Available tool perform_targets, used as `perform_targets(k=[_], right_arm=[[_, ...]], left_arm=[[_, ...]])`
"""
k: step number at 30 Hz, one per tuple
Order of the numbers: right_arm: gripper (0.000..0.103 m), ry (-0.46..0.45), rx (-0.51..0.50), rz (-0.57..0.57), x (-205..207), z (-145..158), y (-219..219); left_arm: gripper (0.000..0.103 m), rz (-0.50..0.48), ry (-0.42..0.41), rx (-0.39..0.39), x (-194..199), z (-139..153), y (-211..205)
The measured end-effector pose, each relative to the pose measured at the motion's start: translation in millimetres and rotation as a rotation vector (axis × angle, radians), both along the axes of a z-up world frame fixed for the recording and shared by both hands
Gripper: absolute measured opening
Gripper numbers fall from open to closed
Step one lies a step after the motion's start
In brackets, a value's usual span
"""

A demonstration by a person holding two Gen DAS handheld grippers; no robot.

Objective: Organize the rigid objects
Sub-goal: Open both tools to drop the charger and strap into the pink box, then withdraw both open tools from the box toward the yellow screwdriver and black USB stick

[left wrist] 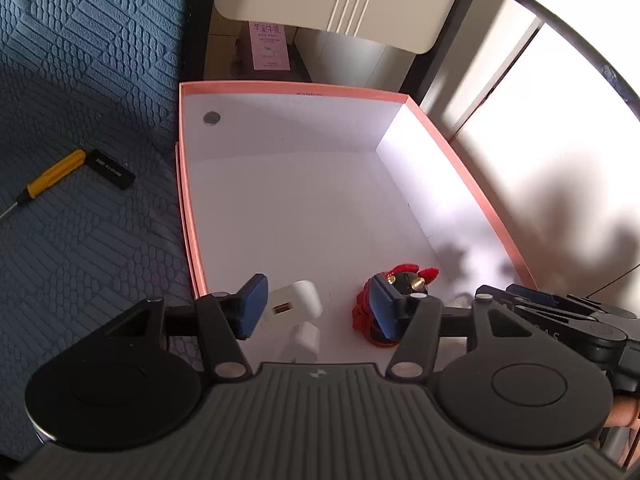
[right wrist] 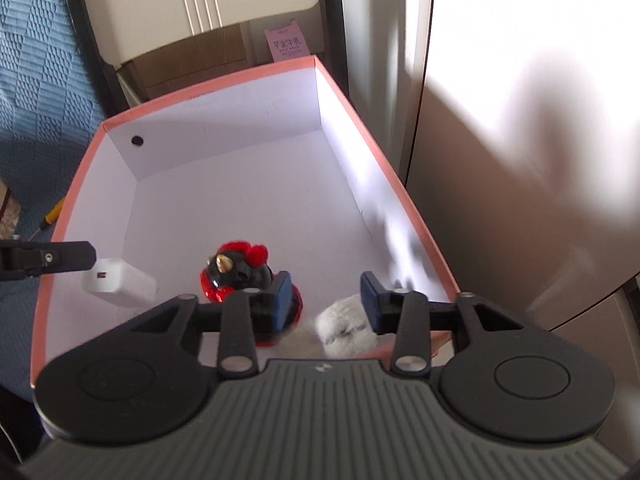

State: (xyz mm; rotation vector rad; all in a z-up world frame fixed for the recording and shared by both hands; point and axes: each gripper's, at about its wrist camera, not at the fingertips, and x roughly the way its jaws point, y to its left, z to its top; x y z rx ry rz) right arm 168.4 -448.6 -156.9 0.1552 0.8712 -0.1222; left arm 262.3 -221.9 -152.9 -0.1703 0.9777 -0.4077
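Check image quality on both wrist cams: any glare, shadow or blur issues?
Left wrist view: sunlight blows out the box's right inner wall and the surface beyond; fisheye bends the box edges. Right wrist view: hard shadows across the pale panel at right; the grey fluffy object between the open right claw looks soft.

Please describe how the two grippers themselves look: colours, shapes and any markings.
Both look alike. The left gripper and right gripper have blue rectangular finger pads on black linkage arms with silver rivets, two black round discs, and a grey ribbed body bearing a small round logo.
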Motion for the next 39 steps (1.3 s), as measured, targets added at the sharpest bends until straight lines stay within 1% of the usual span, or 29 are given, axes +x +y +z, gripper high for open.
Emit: perform_targets(k=[2, 5, 11, 14, 16, 18, 20, 25, 30, 34, 39], right_arm=[[0.05, -0.03, 0.002, -0.005, -1.6, 10.3, 1.4], [0.05, -0.077, -0.018, 0.02, -5.0, 29.4, 10.8], [0.05, -0.178, -0.039, 0.086, -13.7, 73.3, 42.4], [0.05, -0.22, -0.044, 0.133, -17.3, 90.6, 62.5], [0.05, -0.245, -0.047, 0.166, -20.0, 100.3, 77.3], [0.05, -0.264, -0.024, 0.186, -22.3, 106.6, 91.7], [0.05, -0.266, 0.002, 0.219, -22.6, 108.9, 107.4], [0.05, -0.262, 0.026, 0.285, -24.7, 105.6, 150.5], [0.05, -0.249, 0.014, 0.346, -24.3, 96.6, 186.5], [0.05, -0.231, 0.005, 0.384, -24.1, 88.8, 209.4], [0.05, -0.211, 0.002, 0.412, -22.7, 78.1, 233.3]], left_arm=[[0.068, 0.01, -0.028, -0.013, -3.1, 12.0, 8.6], [0.069, 0.035, -0.074, -0.03, -10.1, 32.0, 25.0], [0.075, 0.115, -0.191, -0.067, -30.3, 72.2, 67.2], [0.081, 0.146, -0.227, -0.092, -41.6, 87.1, 88.6], [0.081, 0.161, -0.256, -0.097, -51.2, 94.4, 100.9], [0.082, 0.171, -0.274, -0.101, -60.2, 98.7, 112.1], [0.082, 0.176, -0.285, -0.1, -69.5, 99.8, 122.4], [0.083, 0.206, -0.311, -0.088, -84.8, 98.0, 149.7], [0.084, 0.254, -0.302, -0.102, -90.0, 91.4, 180.1], [0.089, 0.282, -0.312, -0.074, -94.9, 85.8, 197.7], [0.09, 0.301, -0.293, -0.083, -98.2, 75.5, 216.4]])
